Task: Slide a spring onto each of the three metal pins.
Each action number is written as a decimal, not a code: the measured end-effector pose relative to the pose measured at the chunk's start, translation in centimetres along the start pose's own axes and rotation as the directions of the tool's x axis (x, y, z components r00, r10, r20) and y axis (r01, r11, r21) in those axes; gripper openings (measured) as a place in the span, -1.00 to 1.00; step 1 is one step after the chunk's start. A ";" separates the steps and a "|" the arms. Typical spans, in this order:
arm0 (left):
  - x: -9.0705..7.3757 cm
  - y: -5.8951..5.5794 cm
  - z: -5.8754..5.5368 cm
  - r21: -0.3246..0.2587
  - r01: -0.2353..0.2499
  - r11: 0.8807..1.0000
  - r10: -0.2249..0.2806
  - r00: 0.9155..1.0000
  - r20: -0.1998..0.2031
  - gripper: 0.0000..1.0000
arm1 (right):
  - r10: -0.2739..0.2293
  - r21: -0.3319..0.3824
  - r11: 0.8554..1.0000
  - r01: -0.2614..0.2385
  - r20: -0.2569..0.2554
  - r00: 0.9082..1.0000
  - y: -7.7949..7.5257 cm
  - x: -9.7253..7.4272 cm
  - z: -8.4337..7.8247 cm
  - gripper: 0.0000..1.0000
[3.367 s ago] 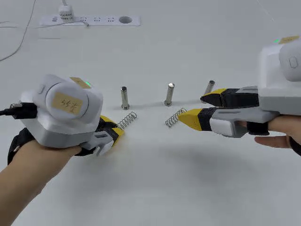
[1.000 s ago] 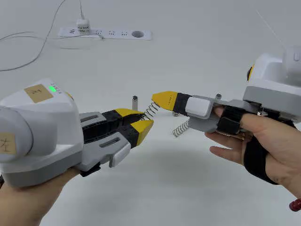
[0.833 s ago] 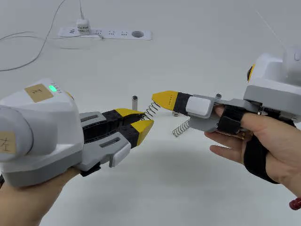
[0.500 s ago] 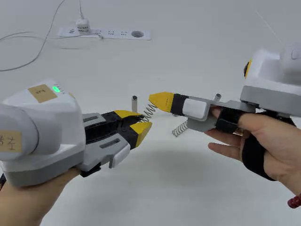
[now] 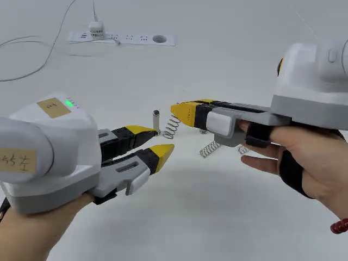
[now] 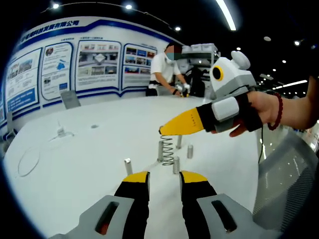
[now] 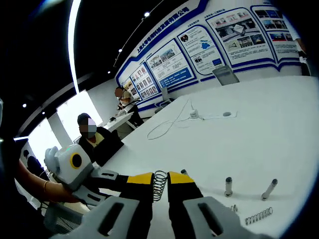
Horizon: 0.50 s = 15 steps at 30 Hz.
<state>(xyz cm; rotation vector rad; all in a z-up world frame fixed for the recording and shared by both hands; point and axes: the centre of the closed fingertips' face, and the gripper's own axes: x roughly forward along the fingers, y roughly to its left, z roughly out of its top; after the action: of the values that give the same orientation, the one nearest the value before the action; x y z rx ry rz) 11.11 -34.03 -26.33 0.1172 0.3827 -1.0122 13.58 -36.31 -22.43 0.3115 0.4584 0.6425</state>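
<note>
The right gripper [image 5: 178, 110] is clamped on 1 spring [image 5: 171, 128] hanging in the air just beside a bare pin [image 5: 156, 118], the left gripper [image 5: 163, 139] parted and empty nearby; threading comes next, likely needing the coil centred over the pin top.

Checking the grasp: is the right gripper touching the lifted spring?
Touching. The right gripper view shows the lifted spring clamped between the jaws of the right gripper.
</note>
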 end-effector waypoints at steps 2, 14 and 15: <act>0.0 0.2 -0.4 -0.007 -0.007 1.000 0.007 1.000 -0.019 -0.46 | -0.006 -0.023 1.000 0.006 -0.005 1.000 -0.2 0.2 0.1 -0.78; 0.1 0.7 -1.1 0.013 -0.033 0.999 0.034 0.999 -0.032 -0.23 | -0.025 -0.178 0.984 0.028 0.020 0.999 -1.2 2.0 1.6 -0.78; 0.1 0.7 -1.1 0.013 -0.037 0.999 0.038 0.999 -0.032 -0.21 | -0.032 -0.174 0.984 0.035 0.023 0.999 -1.4 2.2 1.6 -0.78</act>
<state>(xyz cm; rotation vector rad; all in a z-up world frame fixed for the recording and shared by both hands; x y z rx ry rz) 11.53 -33.45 -27.46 0.1519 0.4026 -0.9769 16.62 -36.22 -22.32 0.1441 0.3847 0.6415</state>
